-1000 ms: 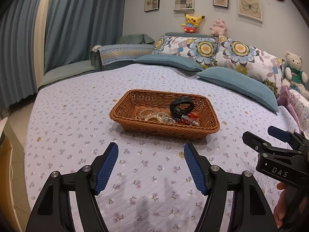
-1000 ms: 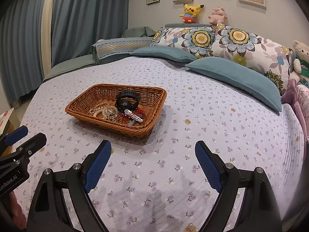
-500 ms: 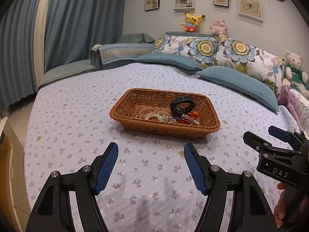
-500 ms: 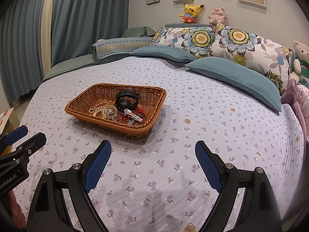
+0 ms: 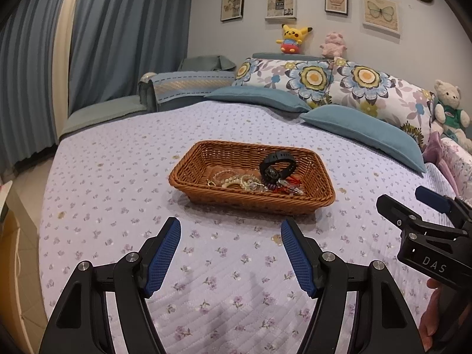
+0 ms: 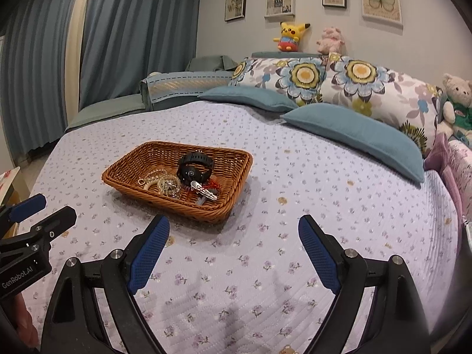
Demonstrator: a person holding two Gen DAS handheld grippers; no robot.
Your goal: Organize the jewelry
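Jewelry in basket (long axis left-right), L gripper & R gripper jaws apart, empty.

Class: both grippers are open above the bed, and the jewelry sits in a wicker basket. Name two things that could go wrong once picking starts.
1. The bead bracelets, hair clip and red cord lie heaped against the black watch, so lifting one may drag others along.
2. The wicker basket rests on a soft quilt, so a push from the right gripper may tip it.
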